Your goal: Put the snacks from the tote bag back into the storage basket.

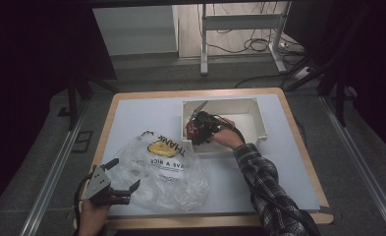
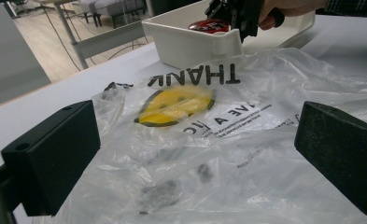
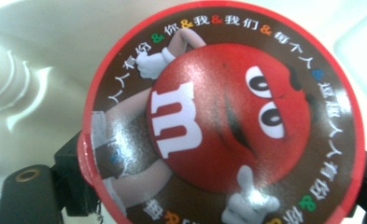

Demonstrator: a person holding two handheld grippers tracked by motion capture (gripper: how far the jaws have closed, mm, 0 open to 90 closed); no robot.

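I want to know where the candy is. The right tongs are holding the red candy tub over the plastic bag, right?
Not quite. The right tongs are holding the red candy tub, but over the white box, not the plastic bag. The high view shows it; the bag lies nearer, by the open left tongs.

- High view is pretty dim, corners and sides fall off to near black, only the table and the floor beyond it catch light.
- Left gripper view is brighter, plastic bag shows sheen, its yellow print smeared.
- Right gripper view: glare streaks across the red lid, soft close-up focus.
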